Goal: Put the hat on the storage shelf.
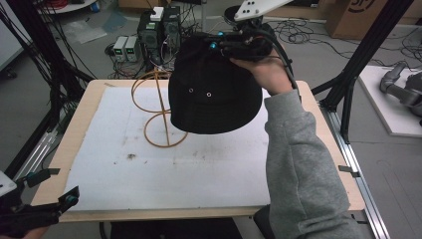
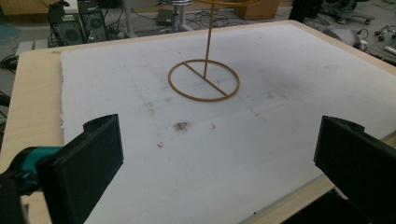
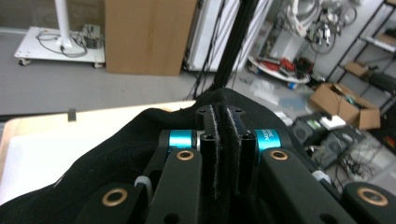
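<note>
A black bucket hat (image 1: 214, 92) hangs in the air above the table's far middle, with my right gripper (image 1: 234, 46) shut on its top edge. In the right gripper view the jaws pinch a fold of the black hat fabric (image 3: 116, 154) at the right gripper (image 3: 223, 116). A gold wire hat stand (image 1: 158, 112) rises from a ring base on the white mat, just left of and partly behind the hat. My left gripper (image 1: 52, 191) is open at the table's near left corner; in its own view the left gripper (image 2: 219, 154) has wide jaws facing the stand's base (image 2: 204, 80).
A white mat (image 1: 149, 169) covers most of the wooden table (image 1: 79, 114). Computer boxes (image 1: 159, 27) and cables lie on the floor beyond the far edge. Black frame posts (image 1: 366, 50) stand at the right.
</note>
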